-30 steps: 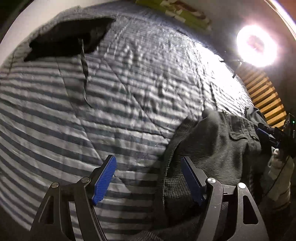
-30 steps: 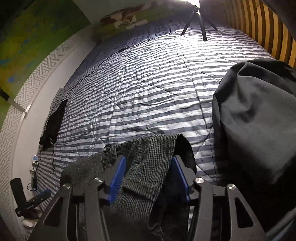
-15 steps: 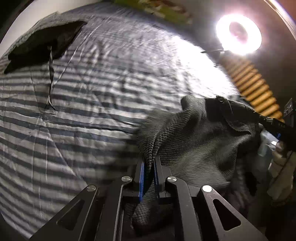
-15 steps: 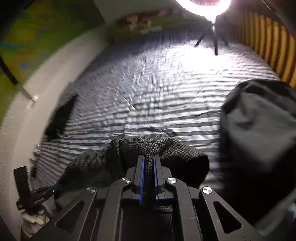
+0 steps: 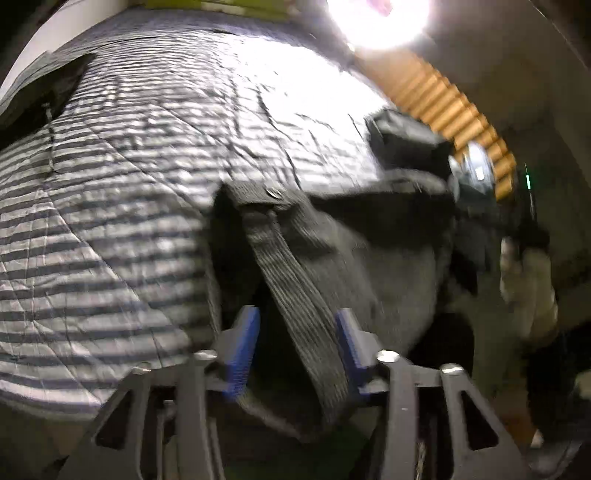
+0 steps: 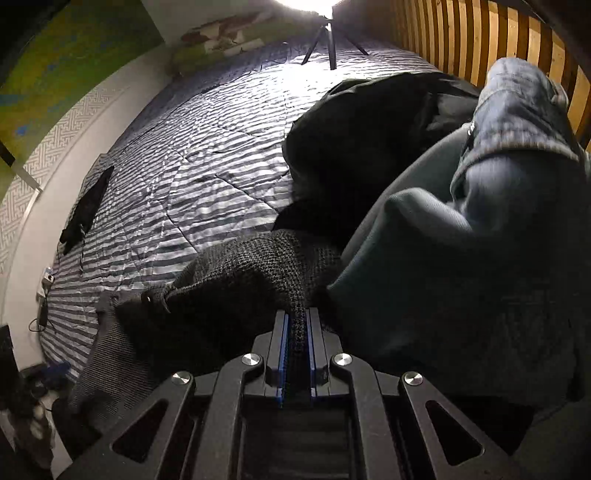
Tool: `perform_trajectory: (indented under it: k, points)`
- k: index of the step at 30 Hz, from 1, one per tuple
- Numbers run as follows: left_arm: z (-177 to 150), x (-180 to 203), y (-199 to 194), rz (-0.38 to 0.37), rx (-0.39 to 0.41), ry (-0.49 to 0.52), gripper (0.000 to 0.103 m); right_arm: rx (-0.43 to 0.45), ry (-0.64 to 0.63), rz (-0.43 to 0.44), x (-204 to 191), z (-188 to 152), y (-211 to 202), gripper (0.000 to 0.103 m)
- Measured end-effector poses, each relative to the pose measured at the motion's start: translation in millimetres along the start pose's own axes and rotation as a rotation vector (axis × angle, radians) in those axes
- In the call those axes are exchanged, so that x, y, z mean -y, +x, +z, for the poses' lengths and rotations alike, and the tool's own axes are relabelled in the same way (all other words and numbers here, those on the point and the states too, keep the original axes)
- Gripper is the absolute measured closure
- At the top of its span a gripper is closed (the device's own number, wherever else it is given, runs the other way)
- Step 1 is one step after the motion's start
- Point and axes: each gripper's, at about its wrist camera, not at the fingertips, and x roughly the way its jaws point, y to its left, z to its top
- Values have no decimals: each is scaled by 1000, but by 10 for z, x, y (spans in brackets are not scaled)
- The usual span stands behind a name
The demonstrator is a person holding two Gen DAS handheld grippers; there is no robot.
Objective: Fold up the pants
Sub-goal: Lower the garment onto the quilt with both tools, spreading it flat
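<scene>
The dark grey woven pants (image 5: 369, 266) hang stretched between both grippers over the striped bedspread (image 5: 110, 206). In the left wrist view, the buttoned waistband strip (image 5: 295, 288) runs between the blue pads of my left gripper (image 5: 295, 347), whose jaws stand apart; the right pad (image 5: 347, 343) touches the strip's edge. In the right wrist view, my right gripper (image 6: 295, 332) is shut on a fold of the pants (image 6: 236, 280). The view is blurred where a gloved hand (image 5: 524, 269) holds the other gripper at the right.
A heap of clothes lies on the right: a black garment (image 6: 362, 140), a grey-green one (image 6: 424, 266) and blue denim (image 6: 517, 122). A ring light on a tripod (image 6: 328, 40) stands at the far end, by a wooden slatted headboard (image 6: 461, 33). A black item (image 6: 88, 206) lies at the left edge.
My left gripper shut on the pants half a second ago and now stands open around the waistband. The right gripper closed on the pants and stays shut. Both moved back with the cloth.
</scene>
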Motion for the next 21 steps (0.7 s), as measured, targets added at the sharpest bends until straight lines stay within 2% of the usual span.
perform_trajectory:
  k: [2,4,6,7,9,11,13,14,15,18,21]
  points:
    - [175,-108,41,32,36,-33,25,3,-8,-10,-19,-5,17,95]
    - [296,-194,165,21,36,-74,25,9,-19,-17,-56,4,8,95]
    - [469,-302,381,45,42,-102,25,14,-26,-20,-74,5,-15,95]
    - [531,-347,482,42,29,-110,25,16,-30,-22,-86,5,-25,95]
    - [648,-448,713,-18,-19,-153,25,17,-34,-24,-107,-2,-25,95]
    - [700,-494,846,-8,-28,-176,26,16,-29,-19,-91,-7,-27,95]
    - [744,-539,921,-37,-20,-200,52,18,-16,-11,-80,-6,-14,95]
    - [769,-560,938,-69,-22,-224,86,18,-8,-7,-73,-7,-14,95]
    - [776,-568,930,-85,-20,-239,91,20,-3,-4,-80,-7,-23,95]
    - [787,-481,622,-94,76,-227,93,52,-7,16,-139,-21,-164,95]
    - [786,-347,16,-102,189,-188,93,120,-27,64,-299,-8,-511,95]
